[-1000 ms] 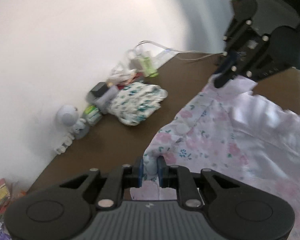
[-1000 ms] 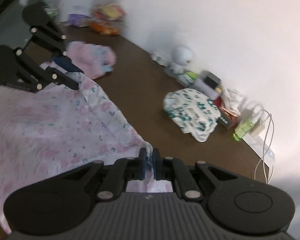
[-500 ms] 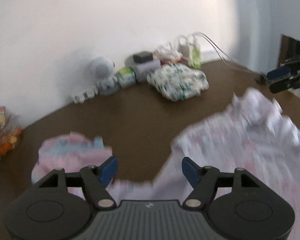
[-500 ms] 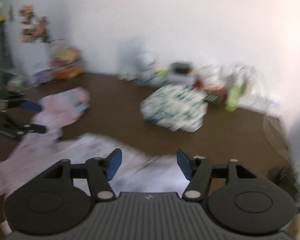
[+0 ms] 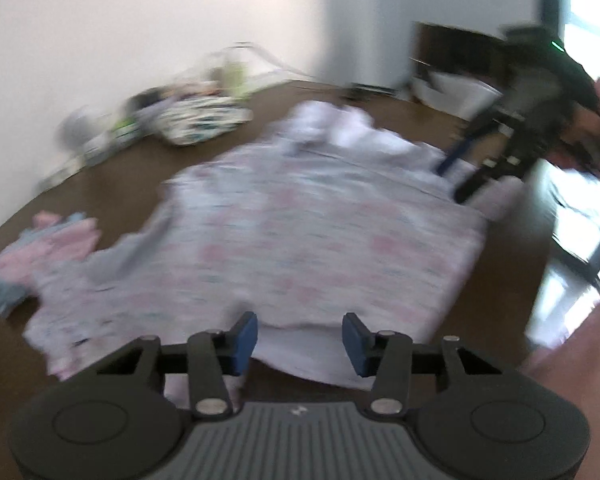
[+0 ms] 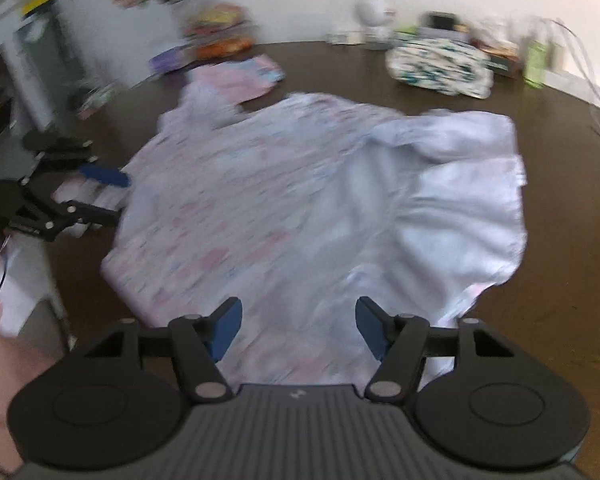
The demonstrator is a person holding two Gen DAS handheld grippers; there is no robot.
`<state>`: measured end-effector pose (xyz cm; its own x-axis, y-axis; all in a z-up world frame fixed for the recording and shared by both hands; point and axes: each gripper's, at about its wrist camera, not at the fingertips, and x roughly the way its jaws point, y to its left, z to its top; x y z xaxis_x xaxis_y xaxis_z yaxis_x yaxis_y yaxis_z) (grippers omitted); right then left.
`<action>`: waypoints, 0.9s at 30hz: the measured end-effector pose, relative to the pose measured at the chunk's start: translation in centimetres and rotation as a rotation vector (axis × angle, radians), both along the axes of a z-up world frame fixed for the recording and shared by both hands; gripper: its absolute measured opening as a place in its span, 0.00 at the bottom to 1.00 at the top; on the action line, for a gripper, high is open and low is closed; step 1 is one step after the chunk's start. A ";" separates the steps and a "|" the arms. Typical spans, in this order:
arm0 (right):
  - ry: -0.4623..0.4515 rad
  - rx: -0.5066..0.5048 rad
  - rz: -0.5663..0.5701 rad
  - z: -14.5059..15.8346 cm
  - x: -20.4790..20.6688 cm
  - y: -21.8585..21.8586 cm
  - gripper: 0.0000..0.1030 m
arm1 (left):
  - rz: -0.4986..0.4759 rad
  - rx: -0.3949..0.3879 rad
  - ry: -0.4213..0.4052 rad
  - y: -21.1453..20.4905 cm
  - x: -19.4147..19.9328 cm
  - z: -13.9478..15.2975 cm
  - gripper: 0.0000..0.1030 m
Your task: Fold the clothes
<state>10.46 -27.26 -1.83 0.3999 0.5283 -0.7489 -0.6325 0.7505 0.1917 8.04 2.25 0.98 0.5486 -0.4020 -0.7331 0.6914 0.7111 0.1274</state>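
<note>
Pink floral garment (image 5: 320,232), spread flat on the brown table (image 6: 560,320), directly ahead of both grippers. Left gripper (image 5: 299,338): jaws apart and just closing partway, nothing clamped, near hem between the pads. Right gripper (image 6: 299,326): jaws just opened, released above the cloth. Folded patterned bundle (image 6: 440,66) lies beyond, near the wall.

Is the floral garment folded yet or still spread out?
Spread out: the floral garment lies mostly flat on the table, one end rumpled.
</note>
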 end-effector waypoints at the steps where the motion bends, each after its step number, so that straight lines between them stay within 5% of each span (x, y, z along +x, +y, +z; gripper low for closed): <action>1: -0.013 -0.018 0.026 0.0 -0.8 0.3 0.69 | -0.032 0.009 0.008 -0.5 -0.7 -0.2 0.45; 7: -0.078 -0.142 0.109 -0.4 -3.8 1.8 0.66 | -0.075 0.050 0.074 -2.3 -2.1 -2.6 0.44; 9: -0.078 -0.163 0.120 -0.8 -4.1 2.0 0.41 | -0.066 0.019 0.094 -2.5 -1.9 -2.9 0.43; 10: -0.085 -0.165 0.124 -1.0 -4.2 2.0 0.33 | -0.063 -0.004 0.110 -2.5 -1.6 -2.9 0.32; 11: -0.090 -0.161 0.129 -0.9 -4.1 1.9 0.06 | -0.060 -0.026 0.126 -2.5 -1.3 -2.9 0.10; 12: -0.086 -0.155 0.132 -0.8 -3.8 1.8 0.04 | -0.049 -0.050 0.142 -2.5 -0.9 -2.8 0.02; 17: -0.163 -0.173 0.104 1.8 -1.4 2.2 0.03 | 0.089 -0.138 0.134 -0.8 2.6 -1.3 0.00; 22: -0.303 -0.148 -0.018 9.5 3.0 2.8 0.03 | 0.228 -0.222 0.005 1.9 7.0 5.3 0.00; 25: -0.354 -0.124 0.049 13.4 1.6 2.8 0.03 | 0.187 -0.228 -0.075 2.1 5.6 9.4 0.00; 27: -0.342 -0.139 0.132 13.7 -0.9 2.3 0.03 | 0.113 -0.202 -0.056 1.3 3.2 9.4 0.00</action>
<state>9.59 -24.98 11.92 0.5741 0.4950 -0.6522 -0.7353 0.6621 -0.1448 11.23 3.60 10.41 0.6359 -0.4709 -0.6114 0.6018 0.7986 0.0108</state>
